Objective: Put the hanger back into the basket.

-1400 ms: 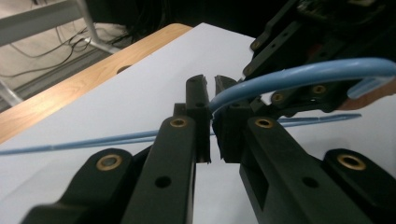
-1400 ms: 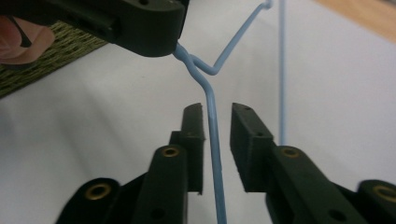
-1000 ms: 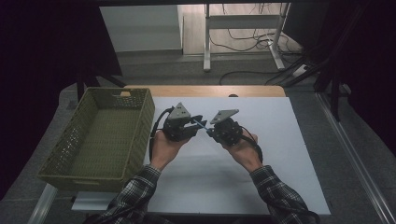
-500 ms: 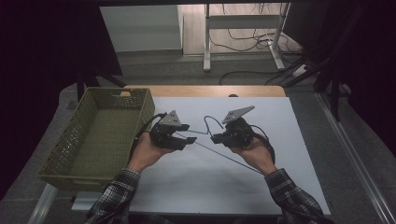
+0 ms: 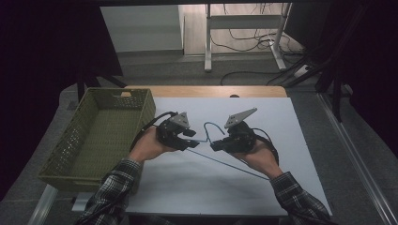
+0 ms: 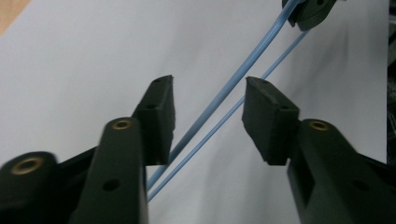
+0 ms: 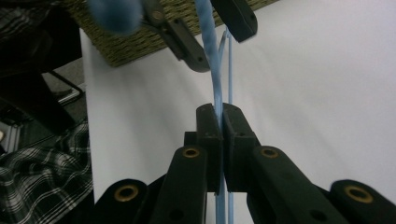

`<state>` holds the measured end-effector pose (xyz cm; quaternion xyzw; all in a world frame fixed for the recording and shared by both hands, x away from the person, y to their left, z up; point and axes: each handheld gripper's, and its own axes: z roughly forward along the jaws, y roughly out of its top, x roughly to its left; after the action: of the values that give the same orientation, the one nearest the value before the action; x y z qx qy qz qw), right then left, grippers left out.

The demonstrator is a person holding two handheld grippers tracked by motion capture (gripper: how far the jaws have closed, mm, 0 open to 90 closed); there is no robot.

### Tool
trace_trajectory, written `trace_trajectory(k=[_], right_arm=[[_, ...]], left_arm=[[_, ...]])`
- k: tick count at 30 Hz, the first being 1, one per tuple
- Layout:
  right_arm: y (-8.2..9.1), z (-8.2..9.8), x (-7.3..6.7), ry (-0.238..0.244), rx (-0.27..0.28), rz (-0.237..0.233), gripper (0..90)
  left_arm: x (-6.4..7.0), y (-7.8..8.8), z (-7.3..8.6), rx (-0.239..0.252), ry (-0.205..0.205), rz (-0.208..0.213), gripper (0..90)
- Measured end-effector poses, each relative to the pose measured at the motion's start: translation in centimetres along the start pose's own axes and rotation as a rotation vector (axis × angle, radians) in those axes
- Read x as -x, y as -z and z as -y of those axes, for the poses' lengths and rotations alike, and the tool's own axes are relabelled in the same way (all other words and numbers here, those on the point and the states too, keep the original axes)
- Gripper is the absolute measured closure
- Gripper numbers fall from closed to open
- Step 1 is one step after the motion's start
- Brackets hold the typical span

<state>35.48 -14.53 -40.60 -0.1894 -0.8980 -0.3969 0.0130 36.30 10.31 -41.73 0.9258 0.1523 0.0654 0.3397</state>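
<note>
Blue cord (image 5: pixel 212 127) between both grippers

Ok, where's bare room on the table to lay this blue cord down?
The white table is bare right of the right tool, out to its edge, and along the far strip by the wooden edge. The near middle is crossed by the blue cord. It is crowded between the two tools. The green basket bounds the left.
</note>
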Motion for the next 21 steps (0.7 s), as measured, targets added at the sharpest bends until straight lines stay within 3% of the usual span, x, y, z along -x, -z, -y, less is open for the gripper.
trace_trajectory(k=[5,9,13,16,17,18,21], right_arm=[[0.0,-0.1,-0.1,0.016,-0.009,-0.023,86.8],[0.1,0.0,0.3,0.030,-0.024,0.003,86.4],[0.2,0.1,0.7,0.048,-0.020,0.040,83.3],[0.4,0.1,0.3,0.068,0.001,0.097,65.7],[0.6,0.0,0.2,0.072,0.013,0.108,62.5],[0.9,0.0,0.1,0.075,0.025,0.122,58.8],[2.1,-0.3,-0.5,0.086,0.059,0.190,49.7]], left_arm=[[0.3,-0.3,-0.2,-0.043,-0.084,0.031,73.8],[1.3,-0.2,-0.4,-0.072,-0.157,0.054,85.5],[1.9,0.0,-0.7,-0.085,-0.096,0.029,87.3],[2.1,0.3,-0.7,-0.079,-0.020,0.025,87.4],[2.1,0.3,-0.7,-0.079,-0.020,0.025,87.4],[2.0,0.5,-0.6,-0.066,0.031,0.008,87.4],[1.8,1.1,-0.3,-0.032,0.112,0.007,87.4]])
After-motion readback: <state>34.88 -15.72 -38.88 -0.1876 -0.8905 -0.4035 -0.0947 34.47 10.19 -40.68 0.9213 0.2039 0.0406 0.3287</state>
